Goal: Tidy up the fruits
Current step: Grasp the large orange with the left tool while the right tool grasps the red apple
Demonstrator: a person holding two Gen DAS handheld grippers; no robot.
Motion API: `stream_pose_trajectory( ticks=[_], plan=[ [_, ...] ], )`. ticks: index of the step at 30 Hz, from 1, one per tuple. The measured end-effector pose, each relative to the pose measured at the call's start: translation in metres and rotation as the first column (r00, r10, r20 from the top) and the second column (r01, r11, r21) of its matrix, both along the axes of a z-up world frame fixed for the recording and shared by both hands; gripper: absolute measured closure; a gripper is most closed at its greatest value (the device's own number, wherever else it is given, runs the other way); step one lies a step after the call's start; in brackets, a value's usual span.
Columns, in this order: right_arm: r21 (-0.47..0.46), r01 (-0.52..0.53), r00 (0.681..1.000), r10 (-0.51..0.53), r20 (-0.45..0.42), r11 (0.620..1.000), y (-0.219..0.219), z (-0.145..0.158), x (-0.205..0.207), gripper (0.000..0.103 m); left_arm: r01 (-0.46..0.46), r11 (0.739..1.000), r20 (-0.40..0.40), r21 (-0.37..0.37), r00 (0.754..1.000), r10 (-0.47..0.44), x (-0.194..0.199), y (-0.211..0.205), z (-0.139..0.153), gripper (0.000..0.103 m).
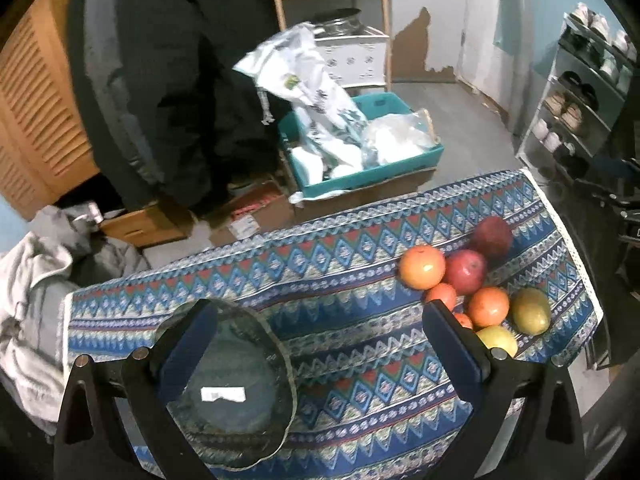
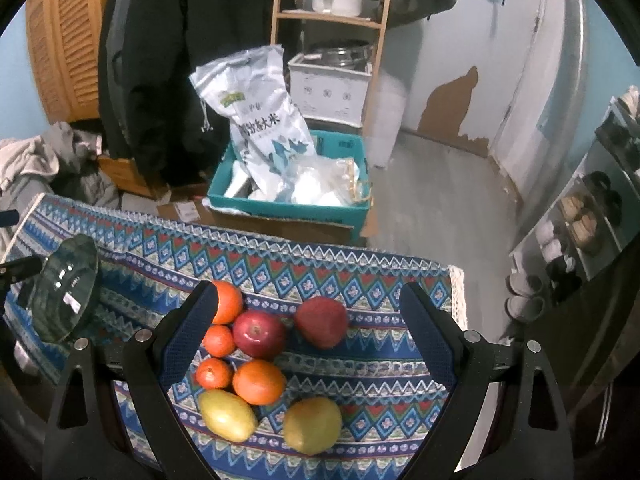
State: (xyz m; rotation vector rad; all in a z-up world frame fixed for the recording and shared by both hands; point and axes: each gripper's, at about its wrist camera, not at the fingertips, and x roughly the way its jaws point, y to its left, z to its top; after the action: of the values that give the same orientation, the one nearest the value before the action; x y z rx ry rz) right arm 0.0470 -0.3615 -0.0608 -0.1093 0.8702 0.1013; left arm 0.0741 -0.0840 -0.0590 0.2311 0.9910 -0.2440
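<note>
Right wrist view: 大米 is printed on a white rice bag (image 2: pixel 262 120) standing in a teal crate (image 2: pixel 288 204). The right hand-held gripper (image 2: pixel 308 300) is spread wide, empty, above fruit (image 2: pixel 260 334) heaped on the bench (image 2: pixel 360 380). The left hand-held gripper (image 1: pixel 320 312) is seen wide open, its left finger (image 1: pixel 188 344) against a glass plate (image 1: pixel 232 384) bearing an unreadable white sticker (image 1: pixel 223 394)

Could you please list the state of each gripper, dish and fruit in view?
Left gripper: open, nothing between its jaws.
Right gripper: open, over the fruit.
Clear glass plate: tilted, empty.
Fruit pile of oranges, red apples and yellow-green mangoes: loose on the blue patterned tablecloth.
</note>
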Motion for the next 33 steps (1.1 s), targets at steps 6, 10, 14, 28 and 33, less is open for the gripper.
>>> stream_pose_trajectory(
  ticks=[6, 10, 14, 28, 33],
  plan=[
    [-0.015, -0.011, 0.998, 0.010, -0.065, 1.000, -0.009, -0.015, 0.025, 0.013, 0.033, 0.999, -0.020, -0.036, 0.999, -0.034, 0.026, -0.023, -0.013, 0.000],
    [0.002, -0.017, 0.994, 0.018, -0.106, 1.000, -0.014, -0.031, 0.039, 0.013, 0.070, 0.996, -0.036, -0.048, 0.997, -0.072, 0.037, -0.040, -0.026, 0.000],
    [-0.002, -0.017, 0.987, 0.016, -0.160, 1.000, -0.016, -0.053, 0.052, 0.013, 0.096, 0.995, -0.077, -0.028, 0.992, -0.097, 0.049, -0.058, -0.046, 0.000],
    [0.042, 0.005, 0.957, 0.007, -0.291, 0.999, -0.026, -0.118, 0.083, 0.013, 0.109, 0.994, -0.221, -0.023, 0.969, -0.111, 0.092, -0.093, -0.114, 0.000],
    [0.054, 0.015, 0.944, 0.004, -0.330, 0.998, -0.034, -0.138, 0.087, 0.013, 0.134, 0.991, -0.263, -0.003, 0.956, -0.130, 0.097, -0.108, -0.137, 0.000]
  ],
)
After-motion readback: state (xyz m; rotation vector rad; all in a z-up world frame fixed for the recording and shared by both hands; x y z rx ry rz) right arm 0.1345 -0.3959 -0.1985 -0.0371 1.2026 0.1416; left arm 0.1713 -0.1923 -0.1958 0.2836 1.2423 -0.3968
